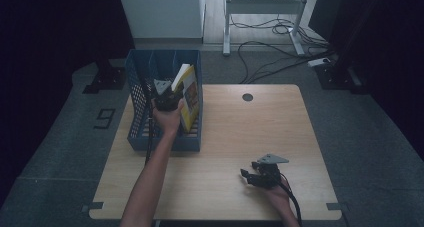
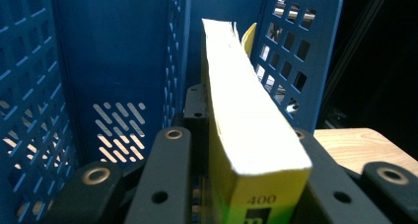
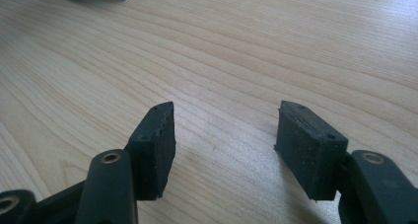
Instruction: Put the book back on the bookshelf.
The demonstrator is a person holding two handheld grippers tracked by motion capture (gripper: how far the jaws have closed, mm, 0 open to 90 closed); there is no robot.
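While the left claw [image 1: 167, 101] is clenched on the yellow book [image 1: 188, 94], the book stands on its edge inside the blue file rack [image 1: 137, 132], in the compartment at the right side of the rack as the high view shows it. The rack stands at the far left part of the wooden counter [image 1: 235, 132]. In the left gripper view the two black jaws press on both sides of the book [image 2: 246, 135], its white page edge faces up and runs away from the camera, and the number 400 is printed on its yellow end. The perforated blue divider [image 2: 177, 61] is just beside the book on one side, and the outer wall of the rack [image 2: 296, 46] is near on the other side. The book leans a little toward that outer wall.

The right claw [image 1: 257, 174] rests low at the near right part of the counter, well apart from the rack. In the right gripper view its jaws [image 3: 224, 135] stand apart and released, with only bare wood between them.
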